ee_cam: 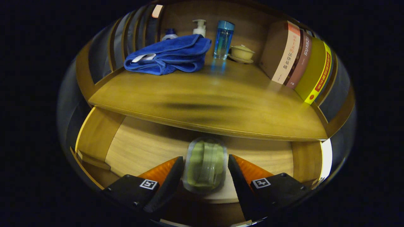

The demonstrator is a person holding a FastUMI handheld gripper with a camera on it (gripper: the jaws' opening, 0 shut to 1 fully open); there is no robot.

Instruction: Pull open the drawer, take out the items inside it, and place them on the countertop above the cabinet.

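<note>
I see my gripper (205, 171) over the open drawer (142, 148), fingers spread either side of a clear container with green contents (205, 165); whether they touch it I cannot tell. The container sits near the drawer's front edge, partly under the countertop (205, 104) lip. On the countertop, a blue towel (170, 55) lies at the back left corner, with a pump bottle (199, 27) behind it, a blue bottle (223, 39) and lidded bowl (241, 52) along the back edge, and books (300, 60) leaning at the right edge.
</note>
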